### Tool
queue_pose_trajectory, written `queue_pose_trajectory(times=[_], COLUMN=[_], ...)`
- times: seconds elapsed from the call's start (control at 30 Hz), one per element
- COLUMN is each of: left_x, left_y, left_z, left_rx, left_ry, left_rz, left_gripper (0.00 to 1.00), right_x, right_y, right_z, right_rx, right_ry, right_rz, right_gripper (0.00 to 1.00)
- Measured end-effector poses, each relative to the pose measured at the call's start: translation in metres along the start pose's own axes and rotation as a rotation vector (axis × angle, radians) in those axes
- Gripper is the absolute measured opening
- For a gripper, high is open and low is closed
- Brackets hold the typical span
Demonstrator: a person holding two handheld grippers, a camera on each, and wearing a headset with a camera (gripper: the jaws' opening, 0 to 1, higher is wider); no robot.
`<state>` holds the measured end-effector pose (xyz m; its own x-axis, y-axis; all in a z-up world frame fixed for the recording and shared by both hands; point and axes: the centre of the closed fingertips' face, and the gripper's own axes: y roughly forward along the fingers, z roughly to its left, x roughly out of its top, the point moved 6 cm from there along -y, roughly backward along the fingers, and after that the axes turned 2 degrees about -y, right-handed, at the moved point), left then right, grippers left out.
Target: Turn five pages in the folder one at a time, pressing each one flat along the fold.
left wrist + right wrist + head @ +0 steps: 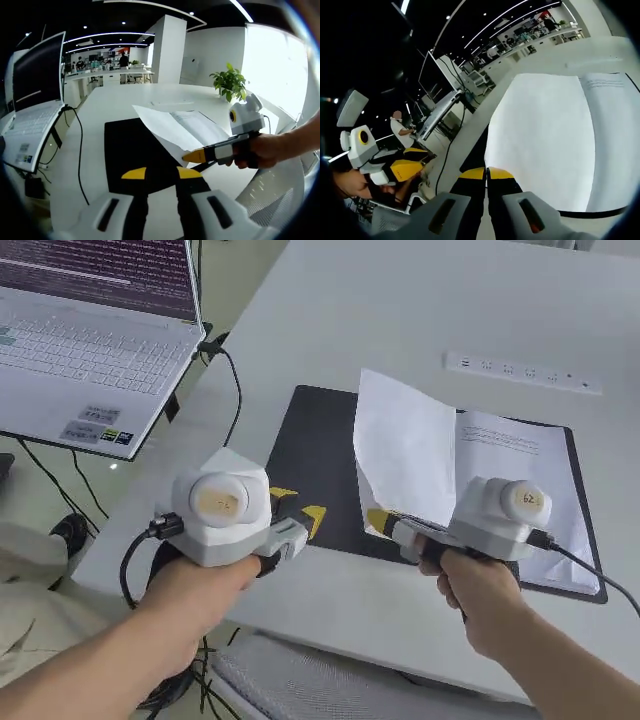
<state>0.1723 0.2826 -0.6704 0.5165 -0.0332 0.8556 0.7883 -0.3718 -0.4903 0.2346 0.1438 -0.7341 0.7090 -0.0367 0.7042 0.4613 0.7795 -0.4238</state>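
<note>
A black folder (318, 455) lies open on the white table (400, 300), its left inner cover bare and printed pages (520, 455) stacked on its right half. One white page (405, 445) stands lifted and curled over the fold. My right gripper (382, 522) is shut on that page's near edge; in the right gripper view the page (540, 135) rises from between the closed yellow tips (486, 173). My left gripper (300, 508) hovers open at the folder's near left corner, holding nothing. In the left gripper view its tips (161, 173) sit over the black cover (135, 145), with the right gripper (200, 156) and page (170, 130) ahead.
An open laptop (90, 330) stands at the far left with a cable (237, 390) trailing off the table edge. A white power strip (522, 372) lies beyond the folder. A potted plant (230, 82) sits at the table's far end. The near table edge runs just below both grippers.
</note>
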Motion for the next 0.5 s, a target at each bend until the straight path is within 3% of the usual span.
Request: queue_pose_trajectory(times=[0.2, 0.5], left_x=[-0.007, -0.016], left_y=[-0.009, -0.013], left_z=[0.014, 0.023], left_rx=[0.028, 0.047], left_ry=[-0.021, -0.034], left_rz=[0.005, 0.018], left_gripper=[0.19, 0.18], right_x=[-0.010, -0.022], right_y=[0.019, 0.037], right_z=[-0.002, -0.009], right_rx=[-0.007, -0.021], right_ry=[0.018, 0.039], right_rz=[0.028, 0.077], right_gripper=[0.00, 0.00])
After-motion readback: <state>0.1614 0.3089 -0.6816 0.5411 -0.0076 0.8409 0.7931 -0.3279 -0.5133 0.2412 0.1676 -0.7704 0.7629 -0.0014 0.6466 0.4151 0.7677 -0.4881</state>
